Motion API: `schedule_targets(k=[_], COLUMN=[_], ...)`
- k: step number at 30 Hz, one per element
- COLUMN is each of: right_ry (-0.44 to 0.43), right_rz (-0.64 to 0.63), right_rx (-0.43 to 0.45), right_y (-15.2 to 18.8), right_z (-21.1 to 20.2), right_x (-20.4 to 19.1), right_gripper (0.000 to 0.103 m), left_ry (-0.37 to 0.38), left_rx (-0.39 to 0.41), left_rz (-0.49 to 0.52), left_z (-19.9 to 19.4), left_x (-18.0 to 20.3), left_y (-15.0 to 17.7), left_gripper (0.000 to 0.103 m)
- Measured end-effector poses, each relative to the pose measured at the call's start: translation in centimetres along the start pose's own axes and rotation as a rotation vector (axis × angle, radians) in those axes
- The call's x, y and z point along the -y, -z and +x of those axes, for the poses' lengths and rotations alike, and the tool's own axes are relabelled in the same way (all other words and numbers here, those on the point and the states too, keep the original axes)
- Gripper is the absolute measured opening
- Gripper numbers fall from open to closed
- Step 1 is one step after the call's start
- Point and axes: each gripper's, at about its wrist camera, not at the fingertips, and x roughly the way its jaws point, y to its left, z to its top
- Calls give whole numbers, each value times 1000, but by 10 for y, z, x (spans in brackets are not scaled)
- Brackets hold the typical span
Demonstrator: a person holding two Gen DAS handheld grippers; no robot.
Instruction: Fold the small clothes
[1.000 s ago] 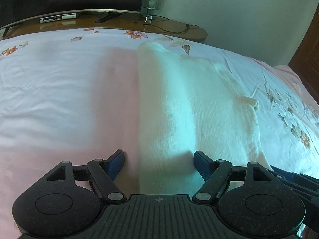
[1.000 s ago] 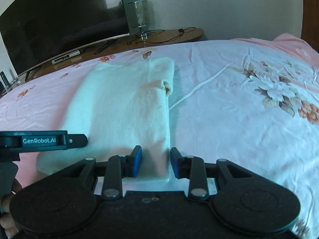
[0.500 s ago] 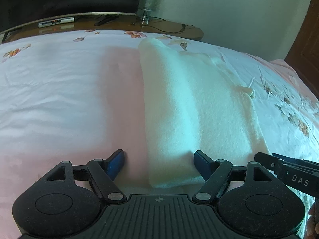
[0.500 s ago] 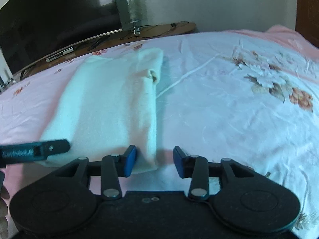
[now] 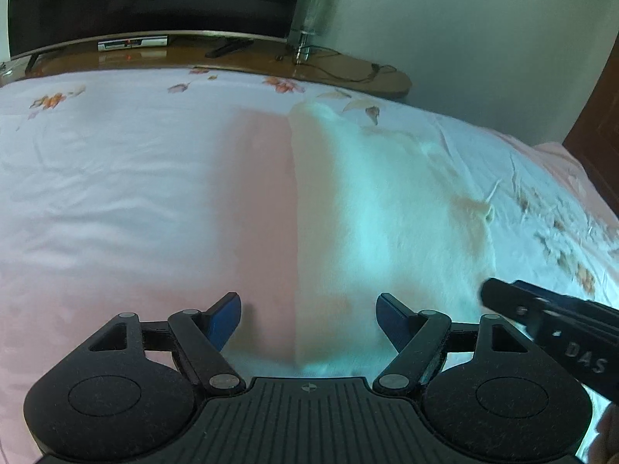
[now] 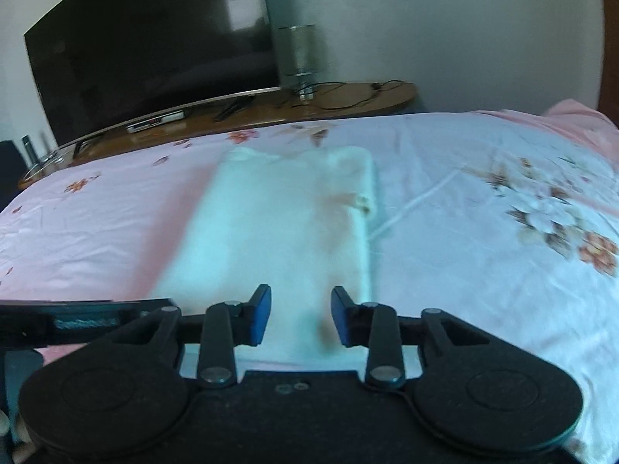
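Note:
A cream knit garment (image 5: 387, 224) lies folded lengthwise in a long strip on the bed; it also shows in the right wrist view (image 6: 278, 232). My left gripper (image 5: 308, 319) is open, its jaws astride the strip's near left edge. My right gripper (image 6: 300, 317) is open over the strip's near right part, nothing between the pads. The right gripper's body (image 5: 549, 328) shows at the right of the left wrist view. The left gripper's body (image 6: 77, 321) shows at the left of the right wrist view.
The bed has a pink and white floral sheet (image 5: 116, 201). Behind it stands a wooden console (image 5: 348, 69) with a large dark TV (image 6: 154, 62), a set-top box (image 5: 131, 43), a glass lamp (image 5: 309, 19) and cables. A dark wooden door (image 5: 595, 147) stands at right.
Both grippers have pulled back and risen a little from the garment's near end. The right gripper's jaws have widened and it has shifted left over the cloth. The garment stays put.

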Motion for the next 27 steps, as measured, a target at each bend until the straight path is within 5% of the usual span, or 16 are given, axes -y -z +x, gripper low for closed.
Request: schedule_targets(k=[8,14,17,27], right_ry=[-1,30,40,26], right_rz=[17,41,34,16], right_rx=[43,-5,-50,-19], right_y=[-49,-54,-41,-52], right_z=[30,73,90,70], right_x=[4,23,31,33], right_gripper=[32,32,31,38], left_ry=[9,-10,-4,10], left_rx=[58,-71,-57,-85], left_rz=[7,-15,-10,-58], left_z=[23,74,75,68], left_x=[20,19,19,12], left_y=[-46,-45,-43,-52], left_gripper=[77,77,77,77])
